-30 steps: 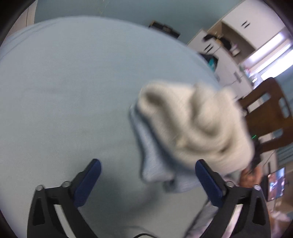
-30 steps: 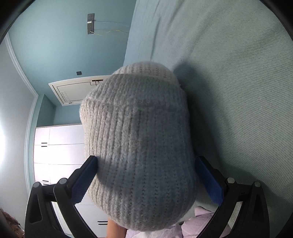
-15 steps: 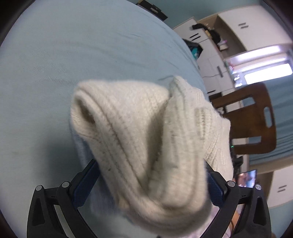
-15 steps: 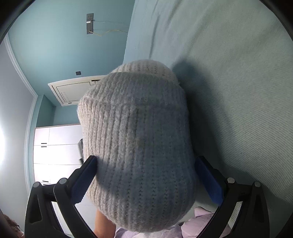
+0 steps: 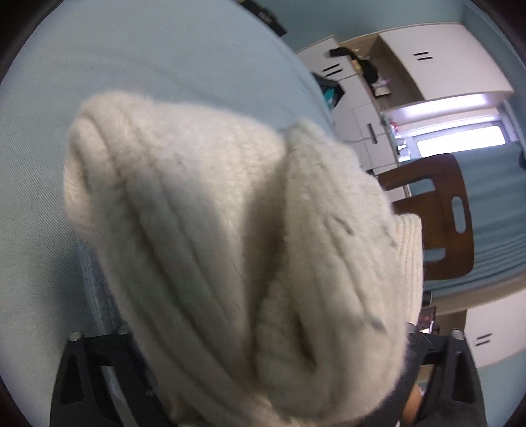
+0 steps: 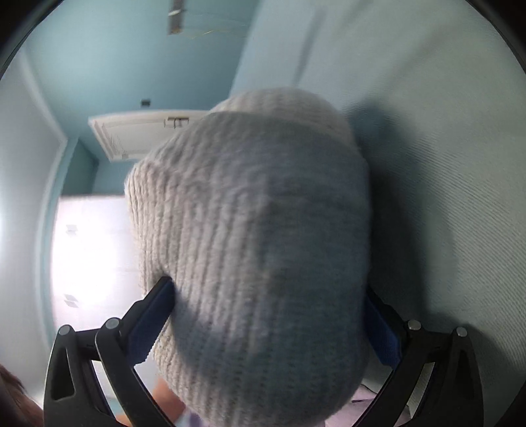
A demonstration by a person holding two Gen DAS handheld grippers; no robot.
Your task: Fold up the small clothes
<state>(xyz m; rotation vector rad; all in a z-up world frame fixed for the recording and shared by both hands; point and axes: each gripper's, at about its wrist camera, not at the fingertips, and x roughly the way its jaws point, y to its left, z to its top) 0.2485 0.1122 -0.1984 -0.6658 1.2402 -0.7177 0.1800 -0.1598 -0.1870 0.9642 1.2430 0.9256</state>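
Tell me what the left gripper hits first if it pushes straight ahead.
The knit hat. It already fills the gap of the left gripper, whose jaws have just been closing. Behind it lies the blue bedsheet; how far behind is unclear.

There is one cream knitted hat [image 5: 230, 230], and from under its lower left edge shows one pale blue knitted piece [image 5: 95, 289], both on one light blue bedcover [image 5: 148, 59]. In the left wrist view, right of the hat stands one brown wooden chair [image 5: 440, 210], and above that chair, up and to the right of the hat, is one bright window [image 5: 460, 139]. In the right wrist view, up and left of the hat, hangs one white panel [image 6: 138, 131] with one small dark switch [image 6: 145, 102] over it, and straight above the hat sits one grey wall plate [image 6: 176, 16].
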